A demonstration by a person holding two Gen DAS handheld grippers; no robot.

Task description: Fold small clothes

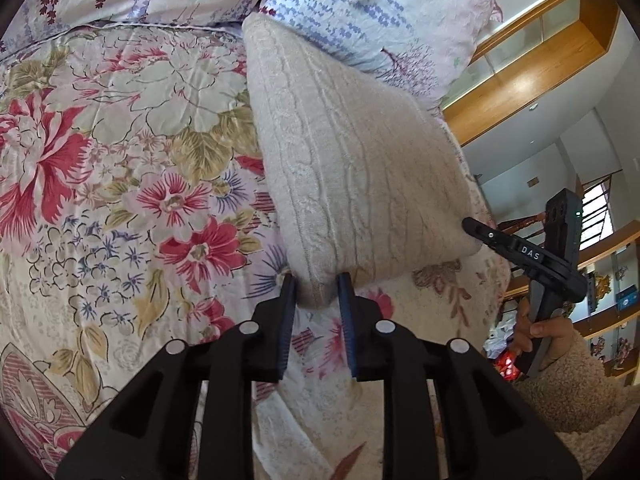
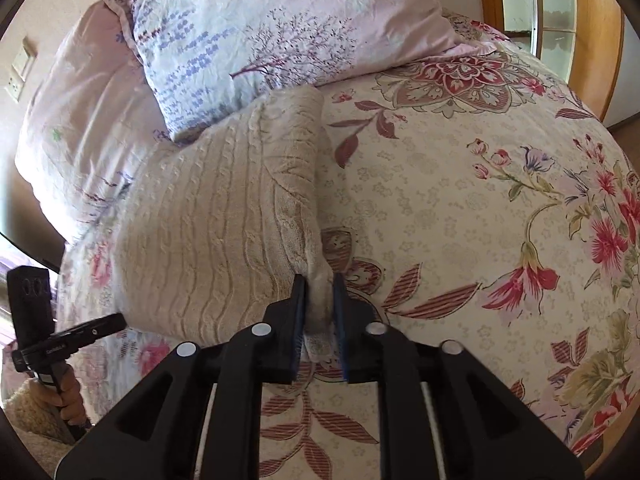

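Simply cream cable-knit garment (image 1: 352, 168), folded.

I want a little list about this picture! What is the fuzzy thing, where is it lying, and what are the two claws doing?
garment: cream cable-knit sweater, folded
lying on: flowered bedspread
far end: against a pale printed pillow
left claw: around the sweater's near corner, fingers slightly apart, cloth between them
right claw: around the other near corner, cloth between its fingers
grip: fingers a little apart on both; cannot tell if either pinches
who holds them: a person in a fluffy cream sleeve
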